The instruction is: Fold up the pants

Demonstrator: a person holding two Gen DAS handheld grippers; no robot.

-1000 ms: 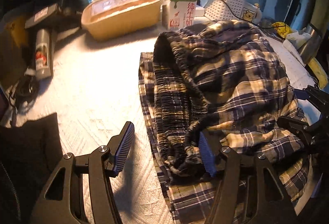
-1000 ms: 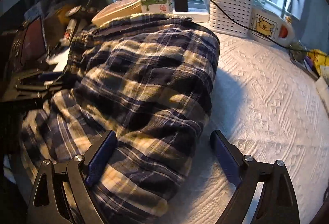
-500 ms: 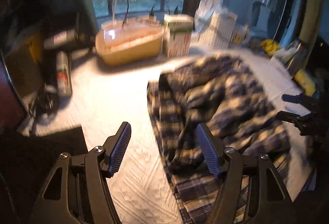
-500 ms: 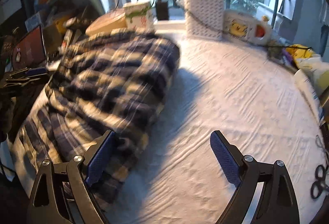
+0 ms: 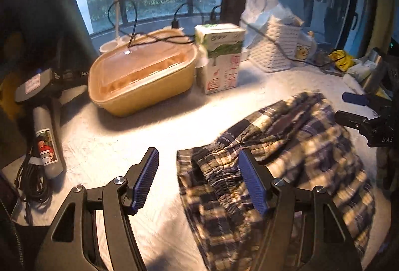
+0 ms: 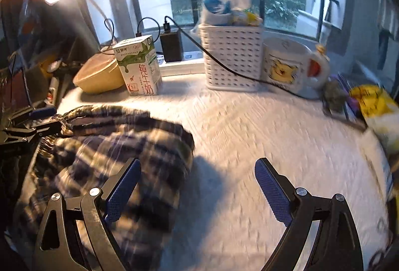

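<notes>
The plaid pants [image 5: 286, 166] lay in a folded, rumpled bundle on the white textured bedspread [image 5: 119, 144], between the two grippers and in front of the clutter along the window sill. The left gripper [image 5: 199, 182] stood with its jaws spread wide and nothing between them; its right finger overlapped the near left edge of the cloth in the view, though whether it touched the fabric could not be told from that angle. The right gripper [image 6: 197, 190] was likewise wide and empty, with the bundle off to its own left, its left finger over the cloth's edge and its right finger over bare bedspread. Seen from the left wrist, the bundle ran long from the near edge away toward the milk carton [image 5: 219, 56] and the white plastic basket [image 5: 276, 46], with the gathered elastic waistband [image 5: 219, 166] lying on the left side, closest to the left gripper. That made the left hand the nearer one for any tidying of the waistband edge, while the right hand had the smoother outer fold on its side. The pants showed dark blue, cream and yellow checks, piled in thick soft layers with a rounded top, not flat; motion blur smeared the pattern, so the number of layers was probably two or three but not sure. A yellow lidded container [image 5: 142, 76] stood well apart beyond the cloth.
</notes>
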